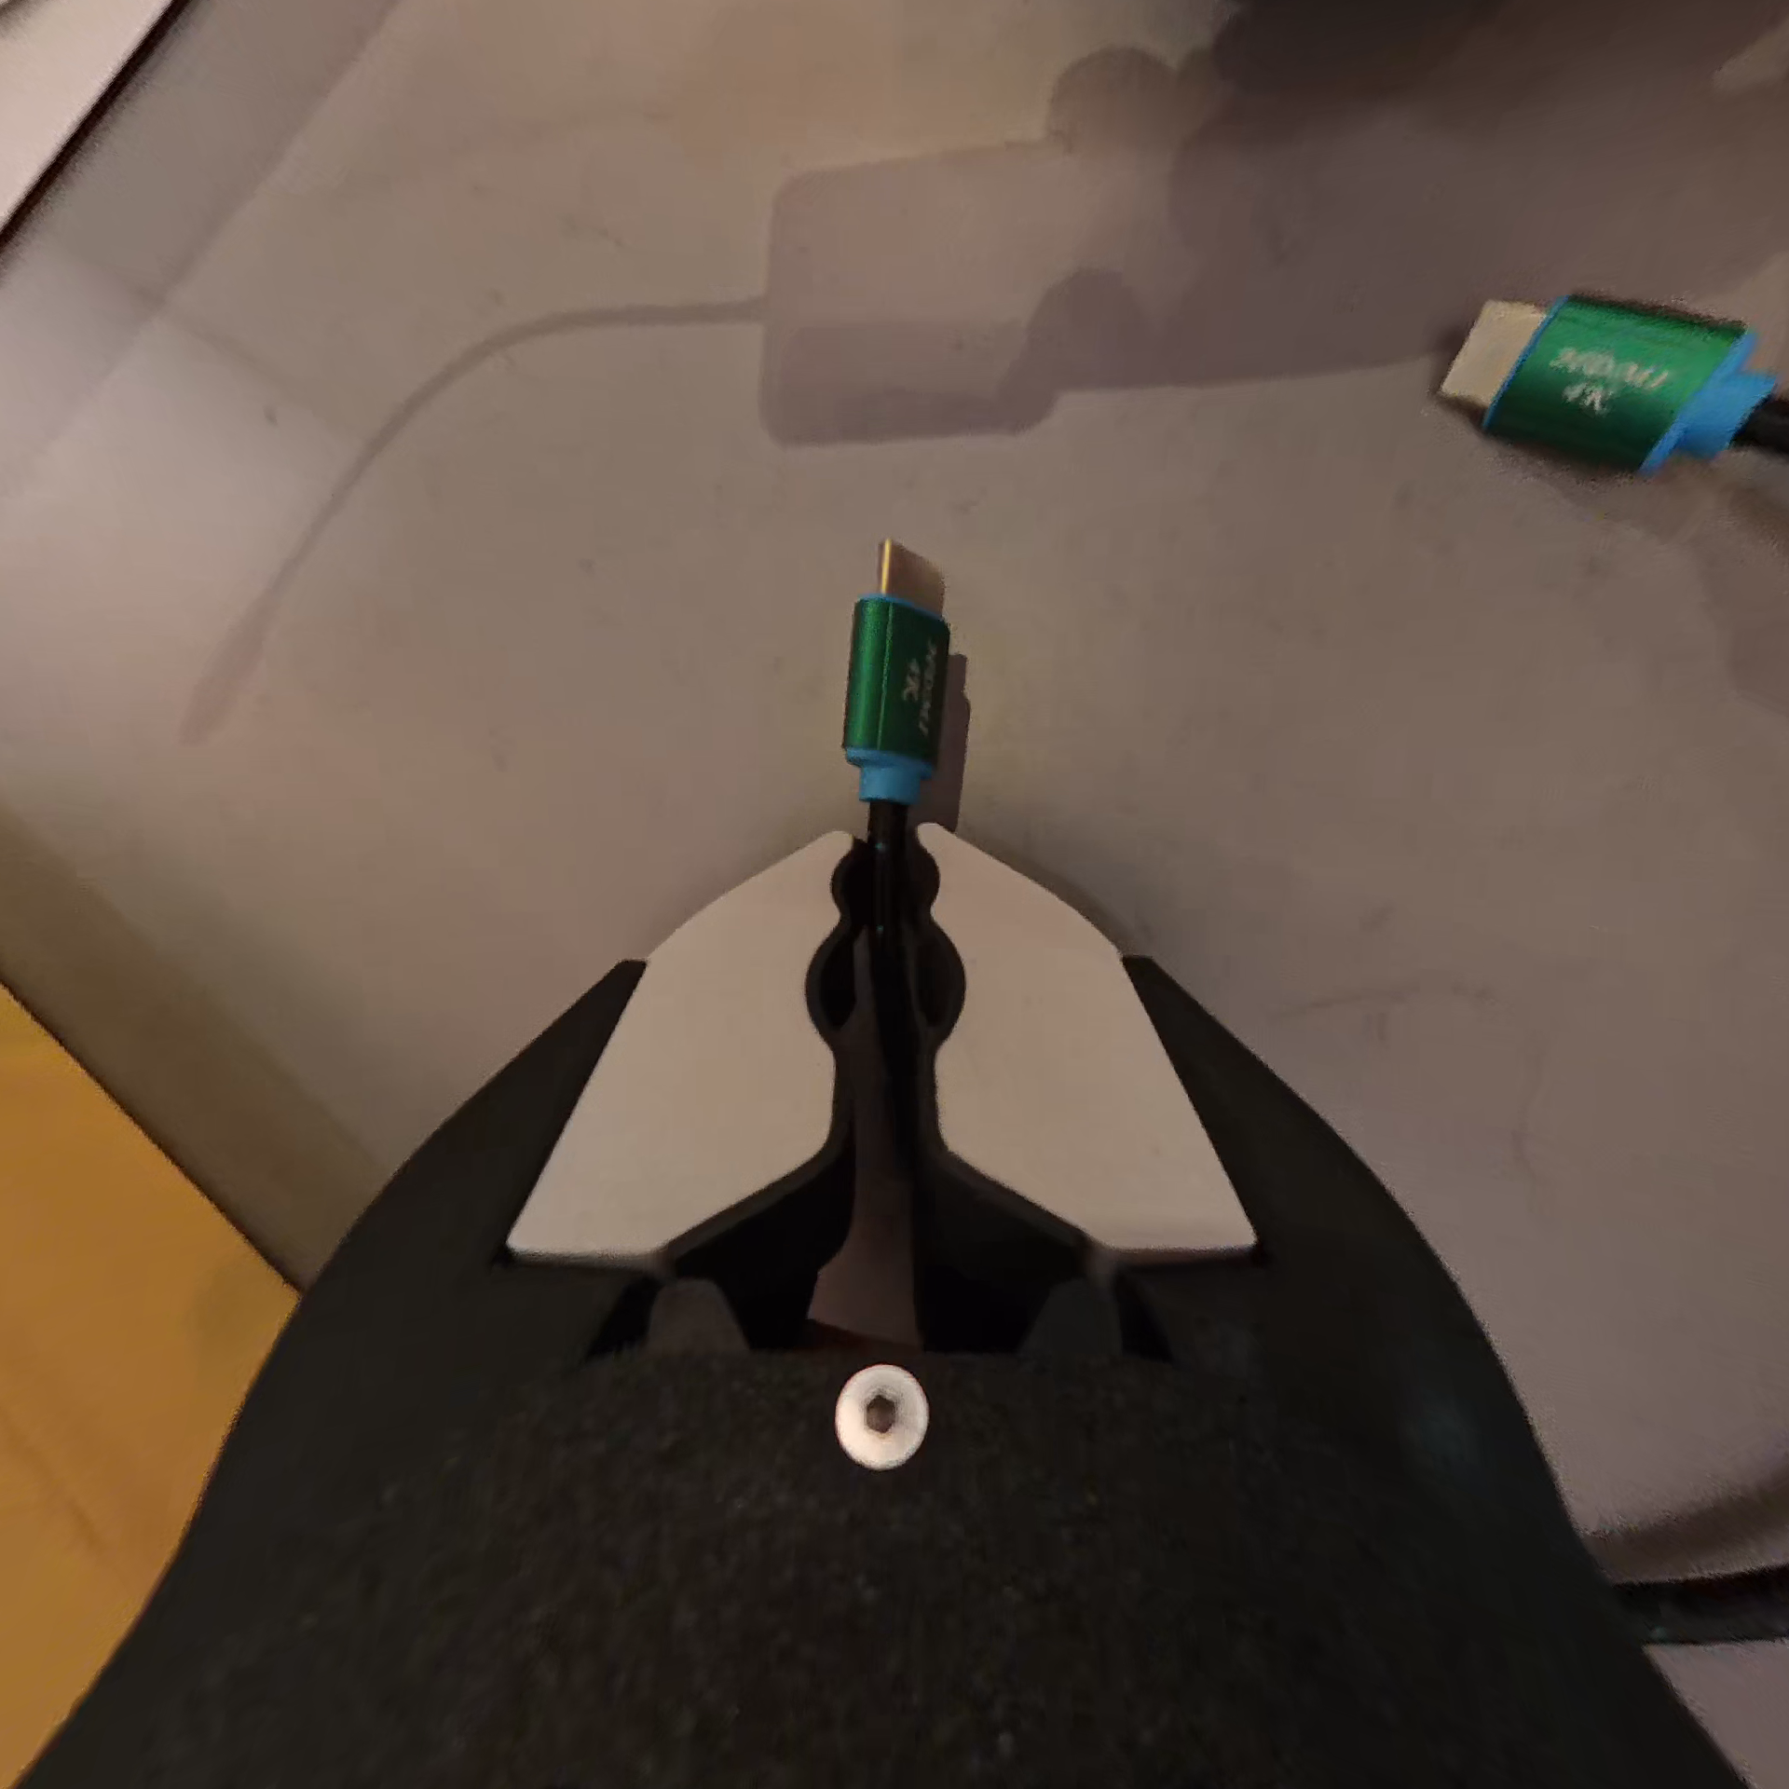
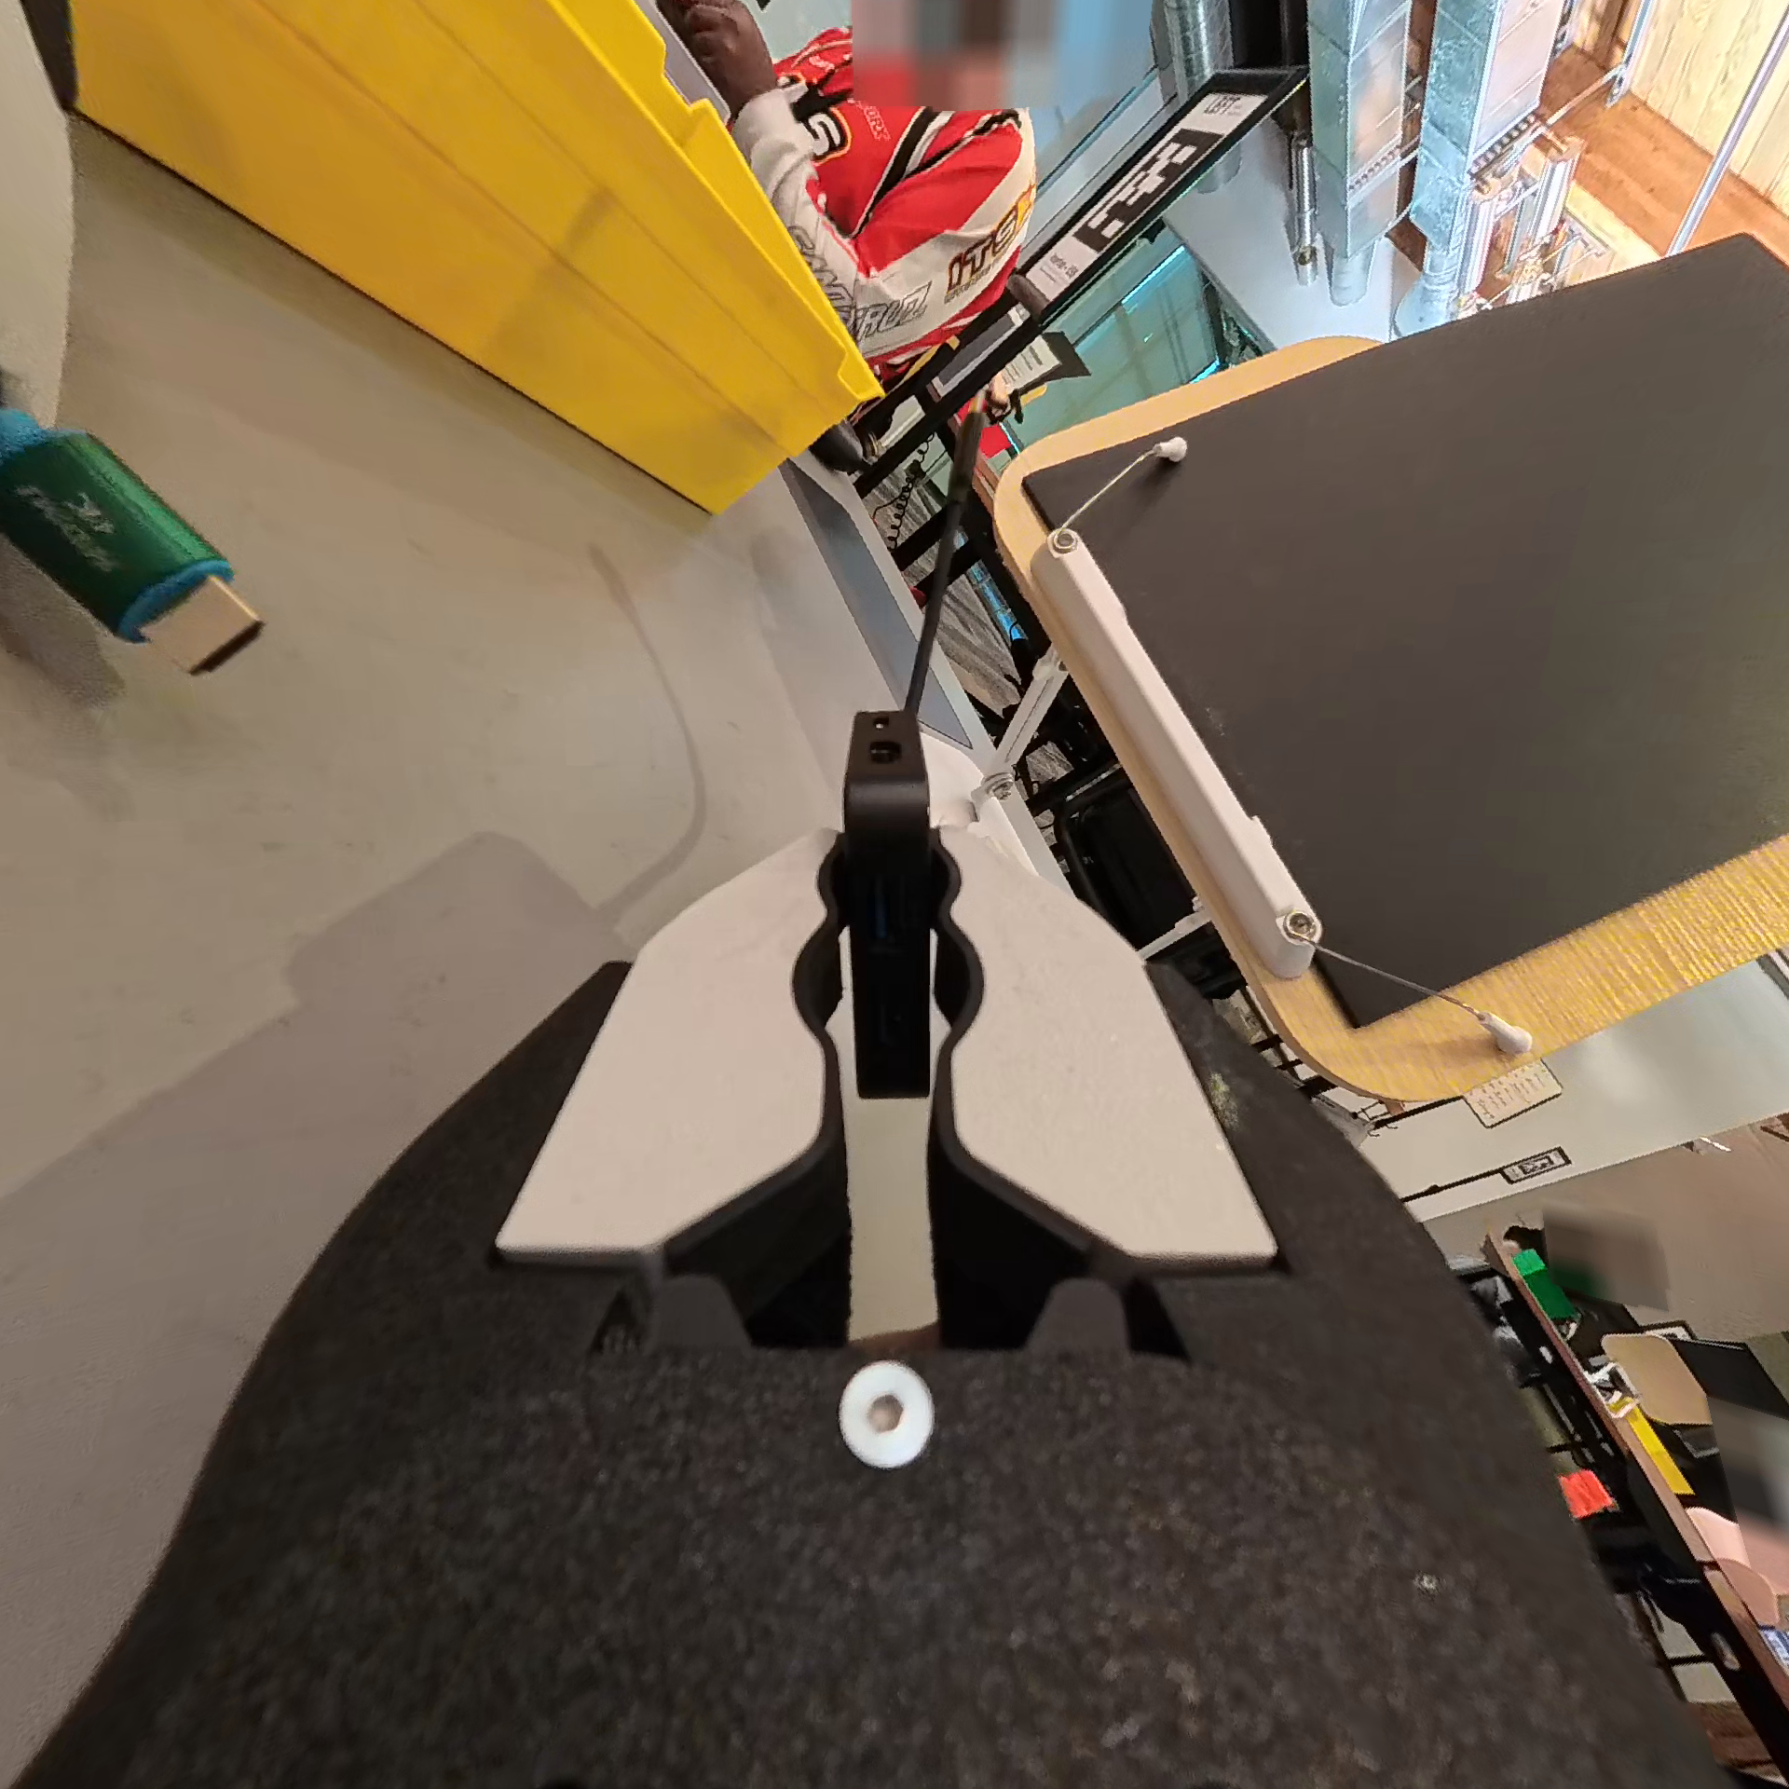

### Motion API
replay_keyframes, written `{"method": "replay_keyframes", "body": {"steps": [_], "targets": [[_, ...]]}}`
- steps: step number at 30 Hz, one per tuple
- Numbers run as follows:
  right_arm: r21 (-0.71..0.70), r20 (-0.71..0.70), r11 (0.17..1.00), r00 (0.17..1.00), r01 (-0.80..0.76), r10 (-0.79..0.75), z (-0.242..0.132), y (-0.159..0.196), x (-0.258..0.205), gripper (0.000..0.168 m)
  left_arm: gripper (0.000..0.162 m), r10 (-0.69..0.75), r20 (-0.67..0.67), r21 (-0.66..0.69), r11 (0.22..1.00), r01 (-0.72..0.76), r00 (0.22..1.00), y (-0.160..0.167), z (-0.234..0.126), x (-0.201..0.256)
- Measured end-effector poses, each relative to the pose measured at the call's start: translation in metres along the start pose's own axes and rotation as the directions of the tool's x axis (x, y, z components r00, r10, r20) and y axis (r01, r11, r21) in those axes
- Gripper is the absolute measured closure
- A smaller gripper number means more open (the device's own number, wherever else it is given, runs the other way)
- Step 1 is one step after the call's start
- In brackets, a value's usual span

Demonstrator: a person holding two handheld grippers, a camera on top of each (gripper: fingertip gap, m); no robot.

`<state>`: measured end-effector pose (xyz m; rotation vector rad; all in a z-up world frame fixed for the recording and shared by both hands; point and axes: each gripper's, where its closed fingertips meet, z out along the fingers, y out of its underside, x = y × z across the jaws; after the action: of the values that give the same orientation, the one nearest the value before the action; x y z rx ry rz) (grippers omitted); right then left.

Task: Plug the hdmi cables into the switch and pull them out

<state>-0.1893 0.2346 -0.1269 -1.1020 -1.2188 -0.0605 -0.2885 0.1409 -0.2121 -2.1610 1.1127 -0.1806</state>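
Right tongs (image 2: 886, 852) grip switch (image 2: 886, 900); yellow bin (image 2: 465, 223) beyond.

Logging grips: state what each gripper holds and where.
Left gripper pinches an HDMI cable just behind its plug; right gripper clamps the black switch by its sides.

A workshop or lab space, probably: stacked yellow plastic bins (image 2: 465, 223) are sitting on the pale worktable (image 2: 387, 736), metal ducting (image 2: 1355, 136) is running overhead, a black-topped table (image 2: 1452, 629) is standing alongside, and cluttered shelving (image 2: 1646, 1452) is lining the blurred far edge.
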Motion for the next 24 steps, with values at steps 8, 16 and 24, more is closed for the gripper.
{"method": "replay_keyframes", "body": {"steps": [8,16,24], "targets": [[-0.001,0.002,1.000,1.000,0.001,-0.001,0.000,0.000,0.000,0.155,0.156,0.213,0.352,0.040,0.969,-0.242,0.911,-0.031,-0.040,-0.047],[-0.003,-0.001,1.000,1.000,0.005,-0.005,0.000,0.000,0.000,0.155,0.156,0.362,0.828,-0.105,0.850,-0.517,0.427,-0.108,-0.172,-0.098],[-0.008,-0.001,1.000,1.000,0.000,0.000,0.000,0.001,0.000,0.155,0.155,0.364,0.605,0.041,0.874,-0.484,0.708,-0.072,-0.106,-0.003]]}}
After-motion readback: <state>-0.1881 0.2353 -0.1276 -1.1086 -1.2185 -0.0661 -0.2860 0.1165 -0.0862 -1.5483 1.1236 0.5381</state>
